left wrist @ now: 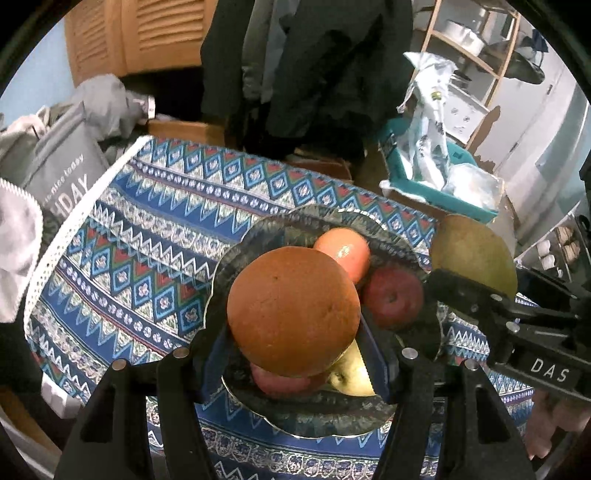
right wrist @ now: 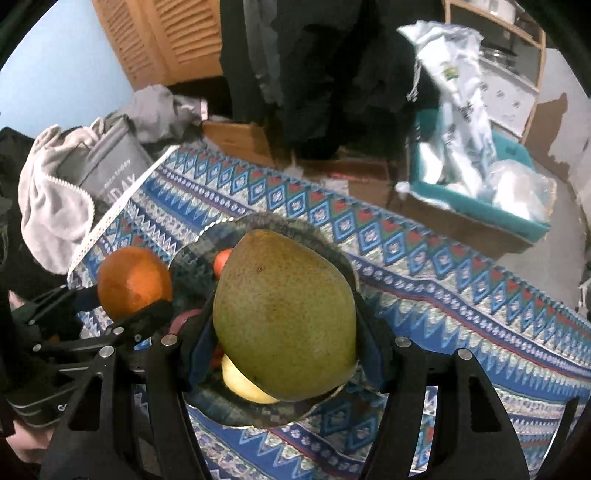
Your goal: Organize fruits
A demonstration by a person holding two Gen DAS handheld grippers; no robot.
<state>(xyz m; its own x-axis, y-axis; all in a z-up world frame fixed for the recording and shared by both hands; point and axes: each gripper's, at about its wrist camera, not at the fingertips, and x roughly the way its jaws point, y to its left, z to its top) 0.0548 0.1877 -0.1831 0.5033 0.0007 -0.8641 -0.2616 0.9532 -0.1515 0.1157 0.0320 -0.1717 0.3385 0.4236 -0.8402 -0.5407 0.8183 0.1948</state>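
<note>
table (left wrist: 140, 236): blue zigzag cloth | bowl (left wrist: 236, 254): dark, holds a red apple (left wrist: 391, 295) at 3 o'clock | mango (right wrist: 284, 314): big, green, gripped in right claw (right wrist: 284, 354) above bowl | orange (left wrist: 293, 312): gripped in left claw (left wrist: 295, 354) above bowl

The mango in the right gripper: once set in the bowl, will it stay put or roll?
The mango is smooth and egg-shaped, so it may rock. The bowl already holds rounded fruit, so it probably settles unevenly. It looks firm.

Pale blue wall (right wrist: 55, 62), louvred wooden doors (left wrist: 147, 33), open wooden shelving (left wrist: 476, 51)
</note>
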